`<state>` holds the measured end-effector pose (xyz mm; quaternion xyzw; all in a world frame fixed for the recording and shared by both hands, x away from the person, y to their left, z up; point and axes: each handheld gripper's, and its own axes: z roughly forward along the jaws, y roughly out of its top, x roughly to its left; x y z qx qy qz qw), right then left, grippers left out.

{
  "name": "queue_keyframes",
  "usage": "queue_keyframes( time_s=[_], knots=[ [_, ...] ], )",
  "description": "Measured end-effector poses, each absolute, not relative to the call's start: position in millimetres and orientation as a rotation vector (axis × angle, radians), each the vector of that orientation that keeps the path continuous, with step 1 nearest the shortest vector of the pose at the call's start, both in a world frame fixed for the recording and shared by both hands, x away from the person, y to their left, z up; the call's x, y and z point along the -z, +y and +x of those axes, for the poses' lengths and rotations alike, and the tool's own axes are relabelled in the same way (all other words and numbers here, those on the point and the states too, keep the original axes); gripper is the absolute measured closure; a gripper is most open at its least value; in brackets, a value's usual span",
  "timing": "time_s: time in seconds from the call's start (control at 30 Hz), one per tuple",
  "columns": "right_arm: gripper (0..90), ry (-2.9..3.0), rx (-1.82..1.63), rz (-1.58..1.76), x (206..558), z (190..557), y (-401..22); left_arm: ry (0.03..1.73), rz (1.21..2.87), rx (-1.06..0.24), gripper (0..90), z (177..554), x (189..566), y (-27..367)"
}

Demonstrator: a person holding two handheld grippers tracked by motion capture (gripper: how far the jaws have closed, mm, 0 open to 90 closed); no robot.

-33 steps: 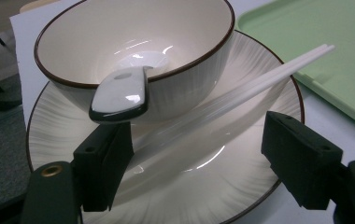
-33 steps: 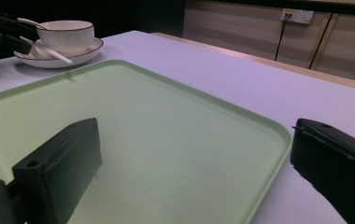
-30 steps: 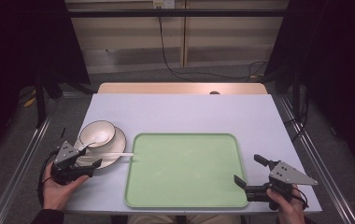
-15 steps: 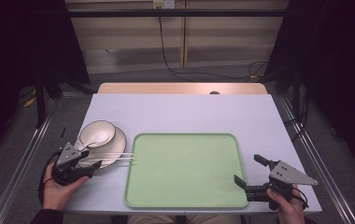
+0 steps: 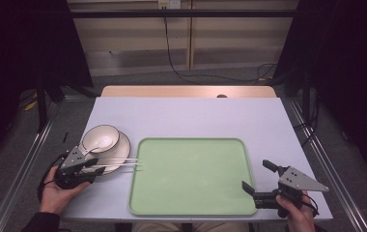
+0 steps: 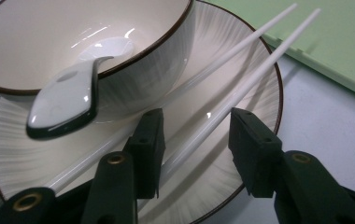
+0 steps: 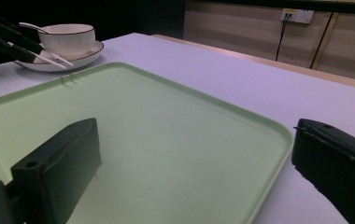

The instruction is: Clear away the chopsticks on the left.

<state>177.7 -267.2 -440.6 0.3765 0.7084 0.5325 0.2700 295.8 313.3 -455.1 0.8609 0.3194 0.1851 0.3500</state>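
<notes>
Closing left gripper [image 6: 194,144] around one chopstick [image 6: 241,88], no contact yet; right gripper [image 5: 263,180] wide.

Pale lavender-grey table [image 5: 191,118] with a light wood strip [image 5: 186,91] along its far edge, aluminium frame rails [image 5: 22,166] running down both sides over grey floor [image 5: 138,79]. Back wall is beige wood-look panelling [image 5: 133,34] with a dark horizontal bar [image 5: 181,13] across it; white wall socket [image 5: 168,4] up top with a black cable [image 5: 168,48] dropping to the floor and looping off toward the right. Dark curtains [image 5: 22,43] close off both flanks, lighting dim and mostly falling on the tabletop.
</notes>
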Motion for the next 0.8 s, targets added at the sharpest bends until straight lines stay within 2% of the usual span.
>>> queue_keyframes(
  time_s=[0.2,0.33,0.57,0.8],
  knots=[
    [0.9,1.910,-1.439,1.019,441,178,-268,0.813,2.254,-0.435,57.7,301,453,315],
    [0.7,1.903,-1.451,1.030,441,178,-268,0.808,2.262,-0.406,61.9,304,455,315],
    [0.7,1.899,-1.457,1.042,441,179,-269,0.787,2.283,-0.374,57.1,309,453,317],
    [0.6,1.893,-1.462,1.055,442,179,-269,0.698,2.365,-0.341,70.0,313,451,312]
  ],
)
